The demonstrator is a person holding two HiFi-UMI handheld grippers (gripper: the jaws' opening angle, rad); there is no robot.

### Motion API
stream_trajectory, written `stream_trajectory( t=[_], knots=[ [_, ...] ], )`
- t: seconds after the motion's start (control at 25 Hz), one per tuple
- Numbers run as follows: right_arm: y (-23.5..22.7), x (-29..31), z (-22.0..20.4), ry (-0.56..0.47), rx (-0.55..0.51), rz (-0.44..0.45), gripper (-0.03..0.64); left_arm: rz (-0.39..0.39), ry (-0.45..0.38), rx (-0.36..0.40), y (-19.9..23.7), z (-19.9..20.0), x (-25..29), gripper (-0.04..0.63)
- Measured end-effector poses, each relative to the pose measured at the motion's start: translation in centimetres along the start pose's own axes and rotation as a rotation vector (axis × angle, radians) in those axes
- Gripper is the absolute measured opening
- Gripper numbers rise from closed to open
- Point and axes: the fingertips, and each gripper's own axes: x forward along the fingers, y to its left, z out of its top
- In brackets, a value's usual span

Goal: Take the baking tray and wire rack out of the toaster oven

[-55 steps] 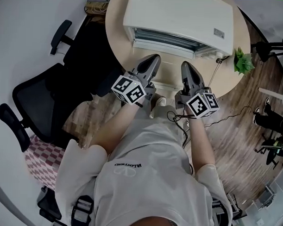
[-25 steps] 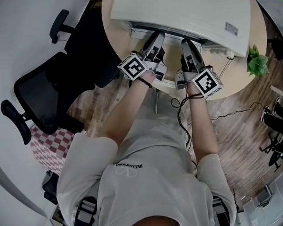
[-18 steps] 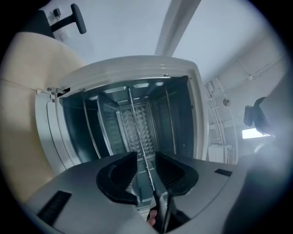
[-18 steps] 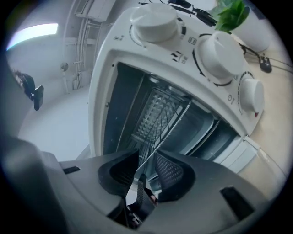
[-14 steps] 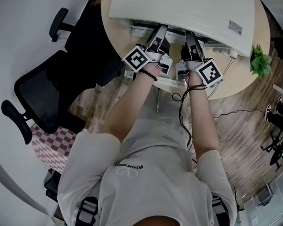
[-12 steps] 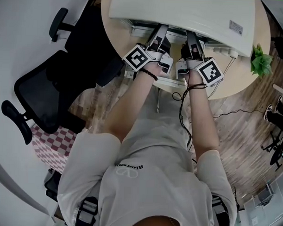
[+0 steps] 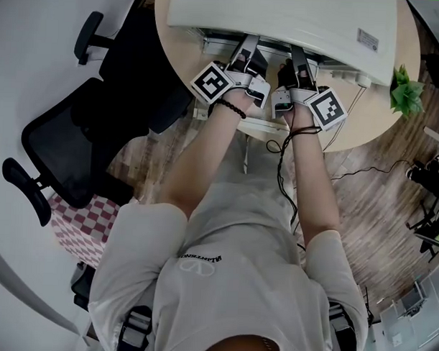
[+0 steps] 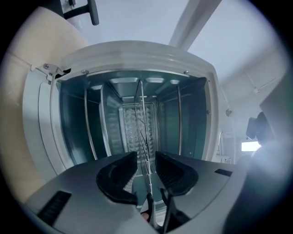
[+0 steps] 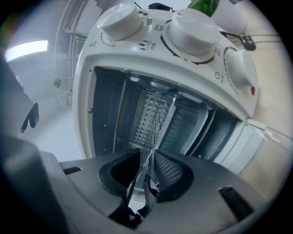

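Reaching into the open toaster oven at twelve o'clock on the round surface, both grippers straddle the wire rack, which sits inside the cavity. The left gripper keeps its fingers unclenched, slightly apart around the rack's front edge. The right gripper has just been closing its fingers, not yet pinching the wire between them.
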Motion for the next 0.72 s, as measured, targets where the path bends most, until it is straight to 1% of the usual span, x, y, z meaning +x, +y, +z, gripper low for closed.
stream_trajectory(
  t=[0.2,0.32,0.44,0.48,0.56,0.6,0.68,0.72],
  knots=[
    [-0.2,0.5,0.0,-0.019,0.041,-0.002,0.098,0.0,0.001,0.003,0.1,0.2,0.0,0.126],
    [-0.8,0.8,0.4,-0.036,0.069,-0.019,0.098,-0.006,0.001,-0.011,0.2,0.2,0.3,0.124],
    [-0.9,1.1,0.7,-0.042,0.064,-0.023,0.098,-0.014,-0.003,-0.027,0.1,0.2,0.6,0.117],
    [-0.9,1.2,0.8,-0.043,0.062,-0.023,0.098,-0.013,-0.004,-0.027,0.1,0.3,0.6,0.11],
    [-1.0,1.3,1.1,-0.05,0.067,-0.025,0.096,-0.01,-0.003,-0.029,0.2,0.3,0.6,0.066],
    [-1.1,1.3,1.2,-0.056,0.071,-0.028,0.073,-0.013,-0.002,-0.03,0.2,0.3,0.7,0.049],
    [-1.3,1.4,1.6,-0.068,0.078,-0.035,0.062,-0.028,0.0,-0.026,-0.2,0.2,0.9,0.023],
    [-1.4,1.4,1.6,-0.072,0.081,-0.037,0.044,-0.033,0.0,-0.024,-0.3,0.3,1.0,0.02]
  ],
)
